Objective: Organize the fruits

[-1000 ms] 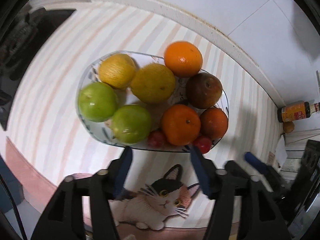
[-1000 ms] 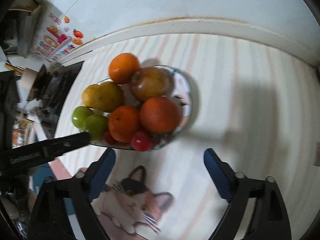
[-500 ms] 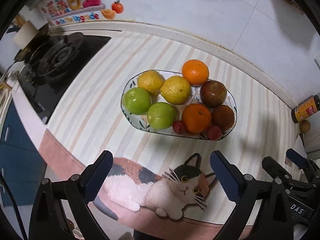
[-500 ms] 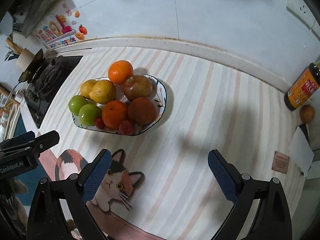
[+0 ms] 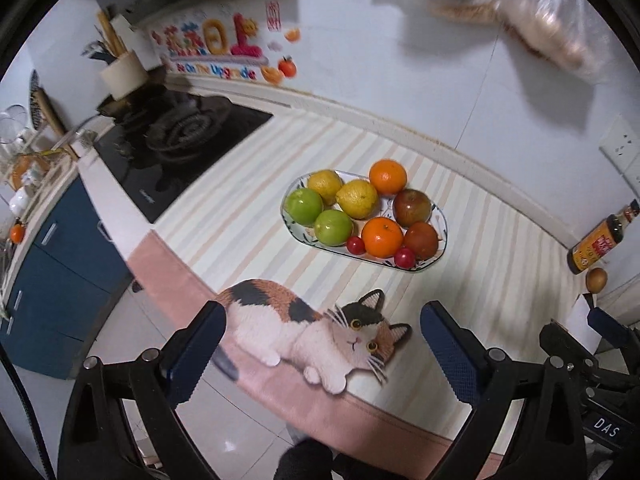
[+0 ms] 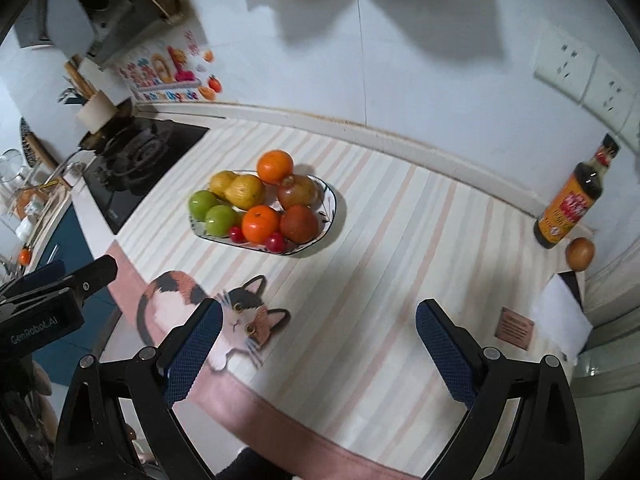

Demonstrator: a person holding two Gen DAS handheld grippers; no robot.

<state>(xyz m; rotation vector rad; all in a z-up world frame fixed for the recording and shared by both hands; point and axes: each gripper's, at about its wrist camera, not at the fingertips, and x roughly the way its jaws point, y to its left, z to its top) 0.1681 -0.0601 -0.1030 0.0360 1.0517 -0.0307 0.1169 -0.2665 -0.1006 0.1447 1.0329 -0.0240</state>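
Striped counter mat (image 5: 248,216) carries an oval plate (image 5: 440,222), sauce bottle (image 6: 570,204) — and onion (image 6: 580,254).

Sauce bottle (image 6: 570,200), stove (image 5: 180,140), cat mat (image 5: 320,332)

Bare mat (image 6: 384,264) around fruit plate (image 6: 330,216)

Fruit-filled plate (image 6: 329,204) beyond empty gripper (image 6: 318,338)
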